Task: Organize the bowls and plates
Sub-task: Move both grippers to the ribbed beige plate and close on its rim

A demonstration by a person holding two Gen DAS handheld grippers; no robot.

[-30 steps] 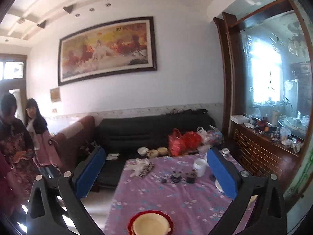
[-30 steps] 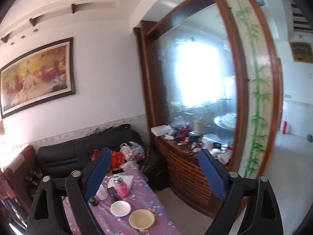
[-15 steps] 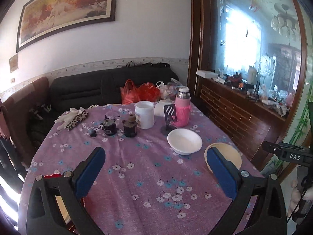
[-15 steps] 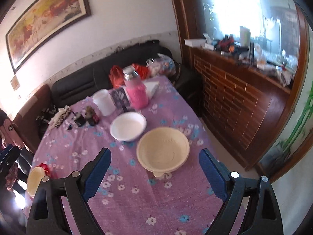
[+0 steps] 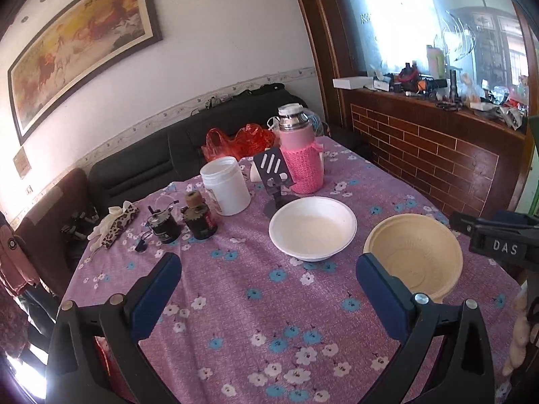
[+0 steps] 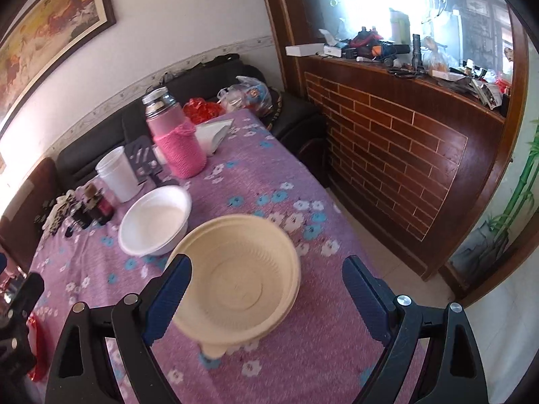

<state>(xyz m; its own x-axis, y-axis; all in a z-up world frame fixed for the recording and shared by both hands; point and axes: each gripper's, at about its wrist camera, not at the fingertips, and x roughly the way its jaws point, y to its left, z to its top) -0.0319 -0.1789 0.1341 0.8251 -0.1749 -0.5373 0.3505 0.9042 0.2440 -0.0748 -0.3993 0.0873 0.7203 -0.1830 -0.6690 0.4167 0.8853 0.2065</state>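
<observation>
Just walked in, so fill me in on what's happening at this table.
A person holds a two-finger gripper in each hand over a purple flowered tablecloth. The right gripper is open around a round beige bowl, not gripping it. The left gripper is open and empty. A white bowl sits untouched.

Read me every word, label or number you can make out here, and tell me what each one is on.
"DAS": white letters on the black right gripper, seen from the left wrist view.
Painting: no writing legible.
Dark bottle: label too small and blurred to read.
Etched glass panel: faint marks near its top, unreadable.
Nothing else bears readable text.
</observation>
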